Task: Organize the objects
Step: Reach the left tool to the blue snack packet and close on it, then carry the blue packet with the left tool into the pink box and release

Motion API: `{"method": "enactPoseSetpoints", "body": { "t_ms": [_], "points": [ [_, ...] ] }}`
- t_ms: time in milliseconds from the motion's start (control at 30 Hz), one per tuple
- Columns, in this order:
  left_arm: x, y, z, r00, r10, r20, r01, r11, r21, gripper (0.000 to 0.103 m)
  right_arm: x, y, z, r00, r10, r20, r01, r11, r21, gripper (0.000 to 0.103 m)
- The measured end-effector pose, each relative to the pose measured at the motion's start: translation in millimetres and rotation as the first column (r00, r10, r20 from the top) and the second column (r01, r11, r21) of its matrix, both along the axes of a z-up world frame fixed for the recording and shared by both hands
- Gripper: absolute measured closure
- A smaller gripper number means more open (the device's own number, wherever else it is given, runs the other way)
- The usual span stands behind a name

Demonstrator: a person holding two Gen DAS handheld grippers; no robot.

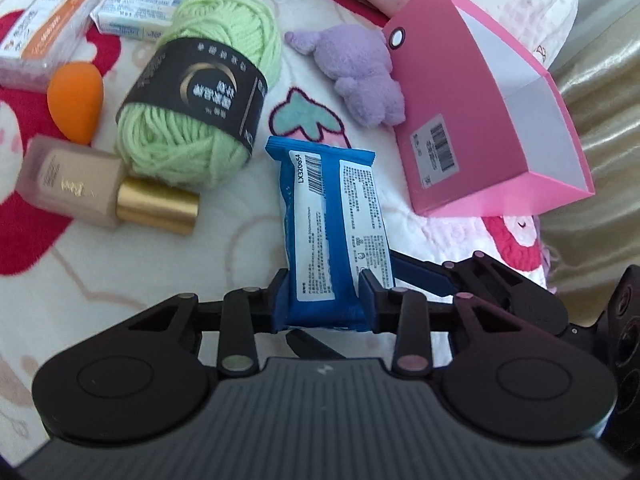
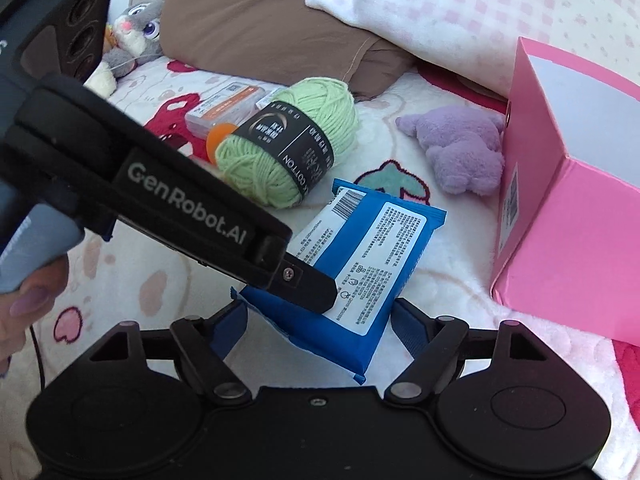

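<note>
Left gripper (image 1: 326,298) clamps the near end of the flat blue wipes packet (image 1: 334,216); right gripper (image 2: 320,320) stands spread around that same packet without touching it.

Packet lies on the white patterned blanket (image 1: 100,280), just beside the open pink cardboard box (image 1: 480,128), with bare blanket between them. Green yarn ball (image 1: 200,100) and purple plush toy (image 1: 356,76) sit beyond the packet. Only the left view shows the gold-capped beige bottle (image 1: 100,192); only the right view shows the grey rabbit plush (image 2: 132,36). The box's far side is cut off.
</note>
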State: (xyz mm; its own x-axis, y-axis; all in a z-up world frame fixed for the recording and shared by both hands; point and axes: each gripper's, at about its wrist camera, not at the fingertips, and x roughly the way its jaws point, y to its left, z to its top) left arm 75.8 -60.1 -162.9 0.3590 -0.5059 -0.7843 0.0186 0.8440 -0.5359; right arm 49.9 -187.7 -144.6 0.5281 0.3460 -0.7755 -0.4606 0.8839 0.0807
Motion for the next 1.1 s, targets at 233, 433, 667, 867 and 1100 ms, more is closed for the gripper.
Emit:
{"method": "enactPoseSetpoints", "body": {
  "t_ms": [233,433,667,867,1100],
  "points": [
    [-7,-20,-8,0.999,-0.013,-0.05,0.014,1.0,0.015,0.069,-11,-4,-7,0.997,-0.041,-0.06,0.038,0.998,-0.048,0.008],
    [-5,-14,-15,0.998,0.061,-0.004,-0.061,0.998,0.01,0.065,-2,-1,-12,0.985,-0.142,-0.098,0.14,0.99,-0.025,0.006],
    [-8,-20,-10,0.999,0.043,0.024,-0.044,0.999,0.018,0.08,-7,-2,-14,0.978,-0.197,-0.062,0.196,0.98,-0.019,0.019],
    [-16,-23,6,0.999,0.033,0.035,-0.034,0.999,0.026,0.082,-13,-11,1,0.983,-0.175,-0.047,0.176,0.984,0.021,0.033],
    [-31,-23,67,0.995,0.02,0.099,-0.022,1.0,0.021,0.082,-27,-14,57,0.99,-0.135,0.027,0.135,0.991,0.022,0.033]
  ]
}}
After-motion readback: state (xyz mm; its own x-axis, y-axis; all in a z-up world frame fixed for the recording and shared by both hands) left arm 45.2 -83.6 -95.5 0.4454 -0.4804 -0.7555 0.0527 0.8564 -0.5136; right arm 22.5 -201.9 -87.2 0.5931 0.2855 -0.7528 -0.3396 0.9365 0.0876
